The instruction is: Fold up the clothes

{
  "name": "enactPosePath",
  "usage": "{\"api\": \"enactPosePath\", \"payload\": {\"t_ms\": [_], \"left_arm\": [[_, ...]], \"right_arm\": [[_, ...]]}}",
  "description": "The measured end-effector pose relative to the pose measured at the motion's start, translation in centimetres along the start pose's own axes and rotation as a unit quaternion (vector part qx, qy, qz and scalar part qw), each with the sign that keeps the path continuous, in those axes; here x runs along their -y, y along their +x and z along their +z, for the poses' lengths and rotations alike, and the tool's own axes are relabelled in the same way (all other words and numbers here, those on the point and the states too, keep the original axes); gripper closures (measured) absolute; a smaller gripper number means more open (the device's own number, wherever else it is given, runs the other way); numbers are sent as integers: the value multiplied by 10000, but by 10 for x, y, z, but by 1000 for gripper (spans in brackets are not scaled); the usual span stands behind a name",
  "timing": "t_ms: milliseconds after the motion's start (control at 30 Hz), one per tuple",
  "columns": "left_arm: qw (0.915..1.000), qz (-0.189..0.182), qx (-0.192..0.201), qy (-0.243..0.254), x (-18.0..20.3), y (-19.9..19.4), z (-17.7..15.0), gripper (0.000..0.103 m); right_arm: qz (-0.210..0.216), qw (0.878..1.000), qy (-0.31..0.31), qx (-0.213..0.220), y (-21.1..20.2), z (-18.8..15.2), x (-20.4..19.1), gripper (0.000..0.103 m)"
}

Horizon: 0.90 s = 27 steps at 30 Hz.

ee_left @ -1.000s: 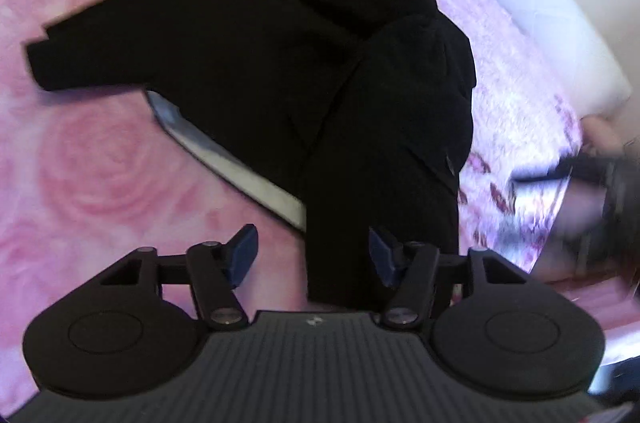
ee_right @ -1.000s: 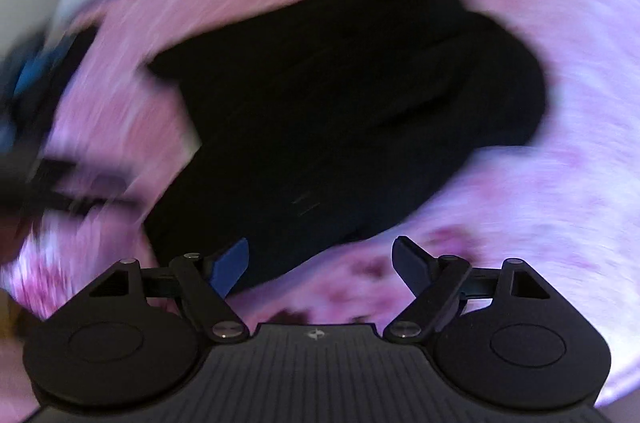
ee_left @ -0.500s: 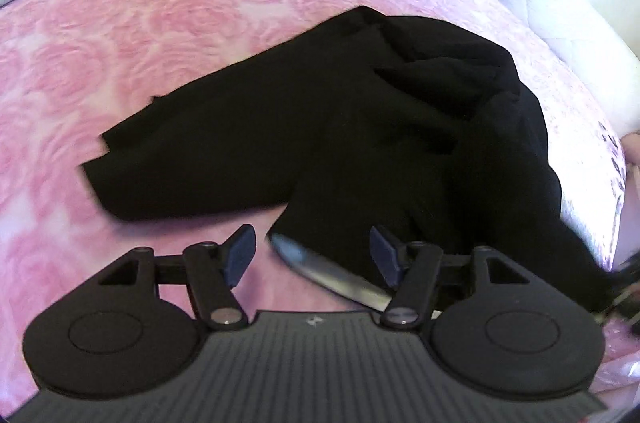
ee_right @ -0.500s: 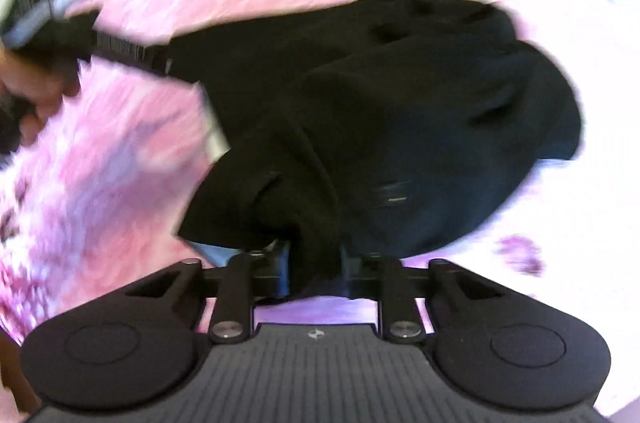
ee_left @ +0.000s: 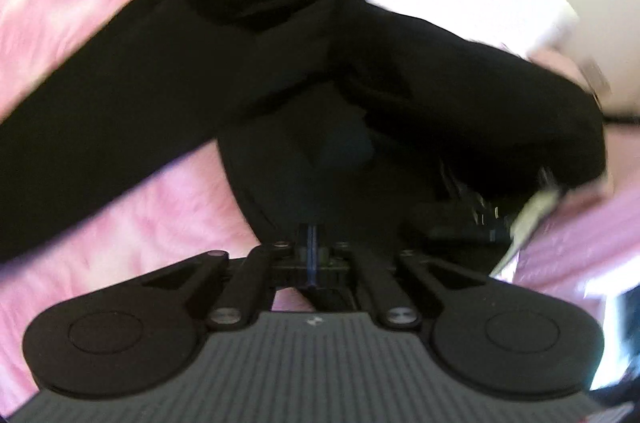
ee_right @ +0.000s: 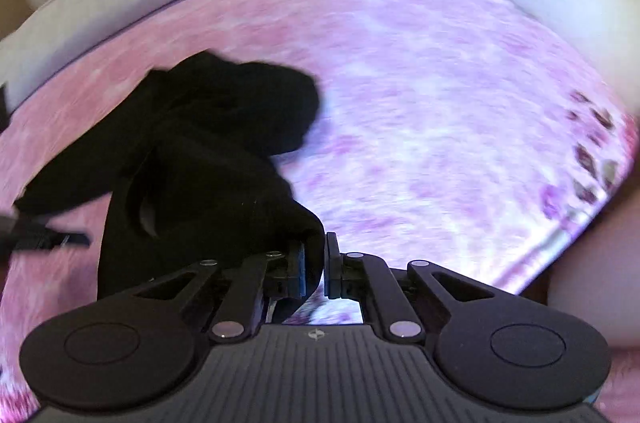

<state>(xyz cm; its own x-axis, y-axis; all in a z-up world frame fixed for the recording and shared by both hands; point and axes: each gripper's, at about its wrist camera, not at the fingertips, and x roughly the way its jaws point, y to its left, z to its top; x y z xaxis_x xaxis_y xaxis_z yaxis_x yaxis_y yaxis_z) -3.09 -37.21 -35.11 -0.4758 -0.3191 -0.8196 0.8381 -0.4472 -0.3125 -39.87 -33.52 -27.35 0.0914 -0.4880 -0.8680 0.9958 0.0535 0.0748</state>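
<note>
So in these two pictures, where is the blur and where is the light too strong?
Left wrist view: motion blur smears the black garment and pink bedspread; the upper right is blown out white. Right wrist view: the bedspread is streaked, its centre washed pale; the right gripper is sharp.

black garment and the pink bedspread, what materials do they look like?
Black garment: soft matte fabric, likely knit or cotton blend; it drapes in limp folds with no sheen. Weave unreadable through blur.
Pink bedspread: looks plush or fleecy with a mottled floral print and soft, fuzzy surface; blur leaves the pile uncertain.
Both claws are shut on the garment.
</note>
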Motion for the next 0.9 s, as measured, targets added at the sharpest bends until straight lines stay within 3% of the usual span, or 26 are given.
{"api": "enactPosePath", "payload": {"t_ms": [67,133,233,333,500,600,767,900], "left_arm": [[9984,119,76,539,17,-7,7,92],[9946,135,139,1020,31,-10,19,78],[9861,113,183,1645,51,-6,48,68],[9800,152,269,1968,68,0,79,58],[9825,375,311,1797,81,20,127,52],[9866,633,301,1471,85,37,151,48],[9910,1037,162,827,86,70,182,43],[9910,1301,22,306,84,95,203,40]], "right_arm": [[-137,9997,191,87,-6,7,15,99],[-255,9990,272,228,-8,18,25,99],[-378,9977,332,443,-12,41,40,99],[-460,9965,302,628,-18,70,60,99],[-491,9958,150,760,-4,133,110,99],[-415,9961,26,773,18,187,150,99],[-172,9961,-332,793,88,297,212,99],[62,9928,-807,884,161,381,231,96]]}}
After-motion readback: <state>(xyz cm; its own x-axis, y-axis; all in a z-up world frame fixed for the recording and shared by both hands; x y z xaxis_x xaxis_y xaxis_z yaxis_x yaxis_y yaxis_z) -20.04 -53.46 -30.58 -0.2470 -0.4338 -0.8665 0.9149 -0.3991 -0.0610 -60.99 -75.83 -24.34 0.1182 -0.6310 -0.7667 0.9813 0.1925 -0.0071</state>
